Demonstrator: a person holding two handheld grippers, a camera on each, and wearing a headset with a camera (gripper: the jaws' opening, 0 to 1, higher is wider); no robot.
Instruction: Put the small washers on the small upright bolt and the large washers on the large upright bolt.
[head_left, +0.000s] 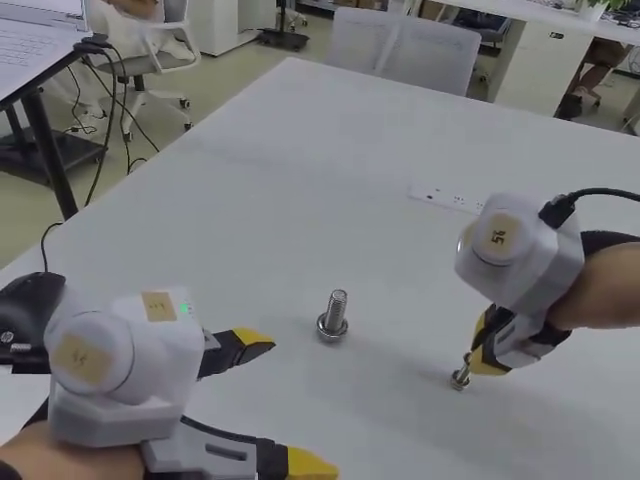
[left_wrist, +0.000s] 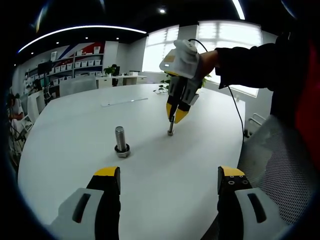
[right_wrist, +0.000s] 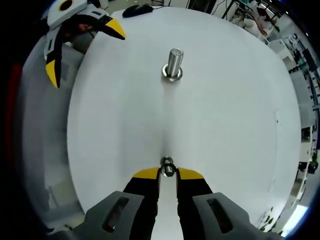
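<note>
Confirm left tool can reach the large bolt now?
Probably yes: left tool is open, bare table lies between it and the large bolt, and the right tool is off at the small bolt.

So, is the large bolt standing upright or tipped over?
Upright: the large bolt stands head-down on the table, threaded shank pointing straight up.

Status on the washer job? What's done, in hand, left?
Looks done: the large bolt stands upright with a ring at its base, likely large washers, but I can't count them. In hand: the right tool, jaws nearly closed, is right over the small bolt; I can't tell if it grips a washer. The left tool is open and holds nothing. Left: probably seating and releasing on the small bolt.
</note>
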